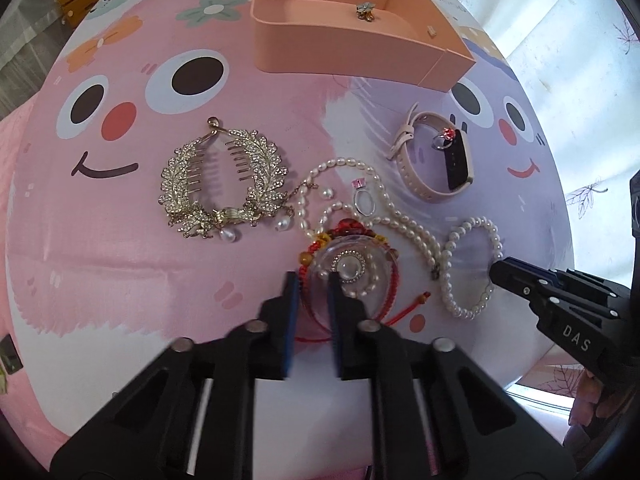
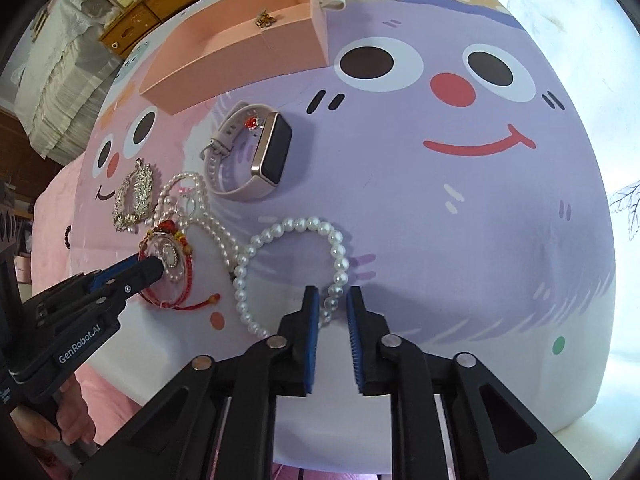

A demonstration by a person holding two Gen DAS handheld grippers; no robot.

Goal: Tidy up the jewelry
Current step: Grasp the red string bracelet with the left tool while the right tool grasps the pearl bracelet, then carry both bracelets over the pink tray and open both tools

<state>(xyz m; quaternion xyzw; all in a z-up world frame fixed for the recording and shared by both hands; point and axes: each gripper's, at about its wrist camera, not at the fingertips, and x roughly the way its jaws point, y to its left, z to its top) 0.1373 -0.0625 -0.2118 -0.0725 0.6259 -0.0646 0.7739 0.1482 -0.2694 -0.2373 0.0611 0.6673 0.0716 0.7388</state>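
My left gripper (image 1: pixel 313 280) is narrowly open, its fingers astride the near rim of a clear round disc with a rhinestone brooch (image 1: pixel 347 266) lying on a red cord bracelet (image 1: pixel 384 304). In the right wrist view the left gripper (image 2: pixel 154 268) touches that disc (image 2: pixel 168 258). My right gripper (image 2: pixel 333 300) is open, its fingers either side of the pearl bracelet (image 2: pixel 336 264), also seen in the left wrist view (image 1: pixel 472 264). The pink tray (image 1: pixel 344 40) holds a flower earring (image 1: pixel 366 12).
On the cartoon mat (image 1: pixel 120 260) lie a gold leaf hair comb (image 1: pixel 220 184), a long pearl necklace (image 1: pixel 384 208), a pink-stone ring (image 1: pixel 362 196), and a beige smartwatch (image 1: pixel 436 160) with a red-stone ring (image 1: pixel 444 138) inside its strap. Wooden drawers (image 2: pixel 160 4) stand behind.
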